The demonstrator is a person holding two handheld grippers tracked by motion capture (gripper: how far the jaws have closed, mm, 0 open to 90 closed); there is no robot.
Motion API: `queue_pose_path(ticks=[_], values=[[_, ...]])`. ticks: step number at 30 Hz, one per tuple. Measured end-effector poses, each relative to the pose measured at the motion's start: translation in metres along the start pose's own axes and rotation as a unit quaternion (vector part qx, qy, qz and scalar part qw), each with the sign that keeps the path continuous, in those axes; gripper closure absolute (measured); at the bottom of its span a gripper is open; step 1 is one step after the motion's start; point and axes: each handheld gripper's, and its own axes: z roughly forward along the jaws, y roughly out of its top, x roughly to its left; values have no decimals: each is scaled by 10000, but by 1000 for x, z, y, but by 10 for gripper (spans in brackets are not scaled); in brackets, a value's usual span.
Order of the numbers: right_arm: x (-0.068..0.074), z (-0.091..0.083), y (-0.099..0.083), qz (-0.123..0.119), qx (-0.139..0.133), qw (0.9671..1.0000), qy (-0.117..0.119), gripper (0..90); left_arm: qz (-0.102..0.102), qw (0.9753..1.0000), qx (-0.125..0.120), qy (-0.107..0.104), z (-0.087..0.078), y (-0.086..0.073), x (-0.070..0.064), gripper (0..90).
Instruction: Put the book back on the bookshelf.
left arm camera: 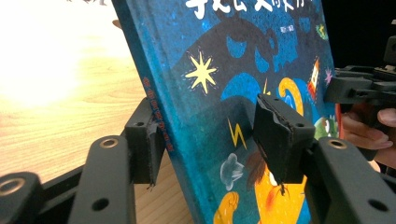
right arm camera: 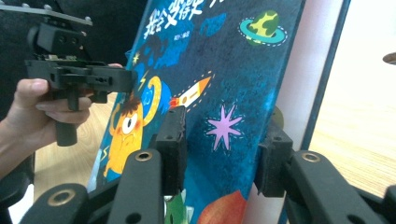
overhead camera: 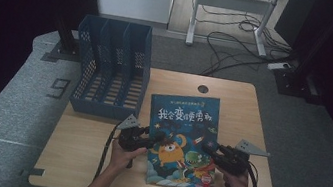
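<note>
— Largest first?
— Wooden tabletop [overhead camera: 90, 147], pale, on a grey floor. Dark cable hole near its far edge.

— Next down?
— Blue file rack [overhead camera: 110, 67], upright at the far left corner of the tabletop, three slots open toward the camera, sides pierced with holes. Well clear of both tools.

— And the thing in hand?
— Picture book [overhead camera: 183, 126], blue cover with white and yellow lettering, an orange one-eyed monster, a rocket and stars. Near the middle of the tabletop, right of the rack, caught between the two tools. Whether lifted or resting, cannot tell.

— Left side?
— Left tool [overhead camera: 151, 138] clamped on the book's spine edge: one jaw on the cover by the yellow lightning bolt, the other behind the spine with its red print. Same grip in the left gripper view [left arm camera: 210, 135], spine tilted, wood beyond it. Left hand [overhead camera: 124, 153] round the handle.

— Right side?
— Right tool [overhead camera: 210, 149] shut on the opposite, open edge. In the right gripper view [right arm camera: 219, 140], one jaw on the cover below the rocket, the other behind the white page block. Right hand [overhead camera: 238, 178] below it.

— Smallest bits?
— Grey three-cornered plates atop both tools, black cables trailing toward the near edge.
</note>
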Motion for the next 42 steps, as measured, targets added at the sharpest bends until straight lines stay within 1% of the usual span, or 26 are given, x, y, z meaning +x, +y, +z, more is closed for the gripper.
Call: queue_pose_path(ticks=[2, 7, 12, 16, 17, 18, 19, 21, 24, 27, 33, 36, 40, 41, 42], values=[[1, 1, 1, -40, 30, 10000, -77, 583, 56, 10000, -61, -21, -3, 2, -2, 464], [5, 1, 4, -197, 50, 9996, -216, 565, 269, 9996, -114, -34, -9, 10, -7, 485], [8, -1, 7, -231, 0, 9995, -213, 559, 422, 9988, -235, -76, -16, 15, -13, 505], [13, -2, 10, -376, -35, 9989, -276, 553, 534, 9977, -395, -94, -24, 20, -18, 509], [15, -2, 12, -451, -32, 9985, -300, 553, 546, 9975, -428, -102, -25, 22, -19, 512], [15, -2, 12, -451, -32, 9985, -300, 553, 546, 9975, -428, -102, -25, 22, -19, 513], [18, -1, 13, -549, -55, 9979, -334, 553, 601, 9972, -440, -117, -29, 25, -21, 516], [20, -1, 14, -598, -70, 9975, -364, 553, 672, 9968, -416, -96, -31, 27, -22, 516], [22, 1, 14, -653, -82, 9970, -406, 554, 696, 9969, -371, -24, -31, 26, -22, 515], [23, 1, 14, -682, -67, 9968, -414, 553, 699, 9968, -376, -42, -32, 26, -21, 517], [23, 1, 14, -733, -66, 9964, -418, 552, 738, 9965, -385, -35, -32, 27, -20, 544], [24, 1, 14, -785, -93, 9960, -417, 550, 768, 9962, -417, -8, -34, 27, -21, 583], [27, 1, 15, -854, -106, 9950, -501, 548, 785, 9956, -499, -62, -37, 27, -22, 602], [28, 2, 16, -885, -83, 9945, -558, 545, 832, 9950, -555, -77, -39, 27, -23, 605], [30, 2, 16, -916, -72, 9940, -600, 544, 876, 9946, -555, -95, -40, 28, -23, 605]])
